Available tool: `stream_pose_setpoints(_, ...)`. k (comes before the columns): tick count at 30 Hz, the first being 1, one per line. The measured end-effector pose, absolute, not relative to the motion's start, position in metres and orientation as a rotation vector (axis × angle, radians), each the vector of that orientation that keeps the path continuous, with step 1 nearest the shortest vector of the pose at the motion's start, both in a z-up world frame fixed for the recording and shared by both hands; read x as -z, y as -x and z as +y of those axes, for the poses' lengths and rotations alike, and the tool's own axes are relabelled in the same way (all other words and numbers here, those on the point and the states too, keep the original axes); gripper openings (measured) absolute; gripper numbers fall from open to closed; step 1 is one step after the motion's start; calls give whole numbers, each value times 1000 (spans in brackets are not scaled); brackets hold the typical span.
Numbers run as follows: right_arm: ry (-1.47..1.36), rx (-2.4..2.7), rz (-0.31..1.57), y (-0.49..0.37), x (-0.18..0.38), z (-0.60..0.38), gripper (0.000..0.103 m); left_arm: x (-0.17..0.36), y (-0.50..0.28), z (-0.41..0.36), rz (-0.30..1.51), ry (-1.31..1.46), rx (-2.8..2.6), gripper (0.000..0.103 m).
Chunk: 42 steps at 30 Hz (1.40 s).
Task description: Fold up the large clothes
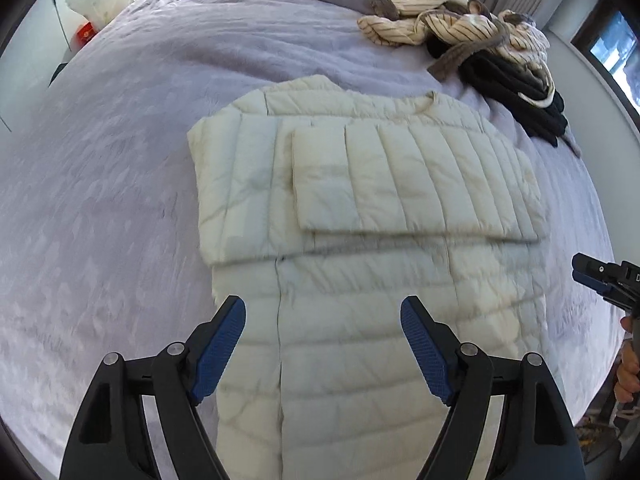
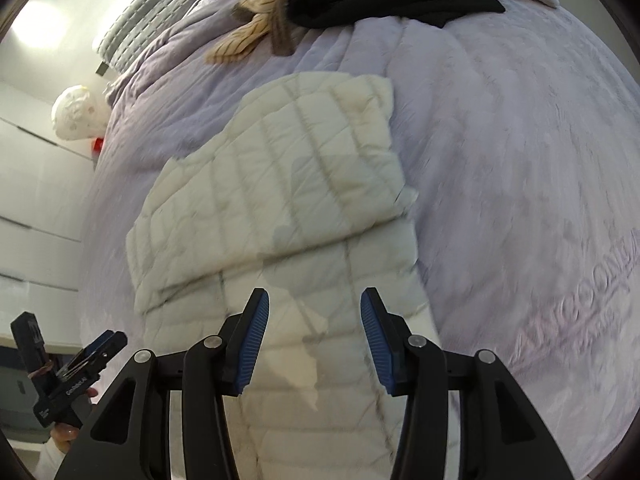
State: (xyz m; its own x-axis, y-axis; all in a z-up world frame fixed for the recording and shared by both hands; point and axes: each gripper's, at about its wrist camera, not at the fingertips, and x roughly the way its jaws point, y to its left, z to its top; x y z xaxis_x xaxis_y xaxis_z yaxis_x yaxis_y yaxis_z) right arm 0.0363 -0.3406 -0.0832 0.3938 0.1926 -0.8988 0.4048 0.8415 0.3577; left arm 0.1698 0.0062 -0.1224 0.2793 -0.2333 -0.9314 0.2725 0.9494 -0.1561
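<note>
While both sleeves lie folded across its chest, the cream puffer jacket (image 1: 360, 208) sits flat mid-bed (image 1: 120, 200). Left gripper (image 1: 323, 344) has its jaws wide apart, holding nothing; right gripper (image 2: 314, 340) is about half open, empty too. Clothes pile (image 1: 480, 44) sits by the bed's far corner.

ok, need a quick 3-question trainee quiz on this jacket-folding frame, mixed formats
1. True or false: both sleeves of the cream puffer jacket are folded across its chest.
2. Multiple choice: the left gripper is A) clamped on the hem, B) open with nothing between its pads, C) out of view.
3. Fill in: beyond the jacket's collar, on the lilac bedspread, lies an unfolded striped garment tangled with a ____ one.

Key: 1 true; 2 B; 3 black.
</note>
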Motion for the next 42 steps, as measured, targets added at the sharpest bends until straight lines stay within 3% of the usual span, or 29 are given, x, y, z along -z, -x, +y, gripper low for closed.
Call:
stream_pose_setpoints(2,-574,141,1183,-30,78,-333,54,118,-161,10,1245,-40,330,103)
stream_pose_setpoints(7,-588,122,1190,-9,66,-319,72,113,-140,20,1252,-58,304,103)
stream_pose_setpoints(8,-590,123,1191,-7,65,-317,80,114,-138,22,1258,-66,305,103)
stream_pose_setpoints(13,-613,130,1210,19,62,-312,89,120,-120,32,1306,-88,296,103)
stream_pose_setpoints(34,-844,248,1329,86,108,-353,90,150,-85,62,1420,-147,190,103)
stream_pose_setpoints(42,-889,298,1350,109,121,-364,90,165,-83,89,1485,9,290,103)
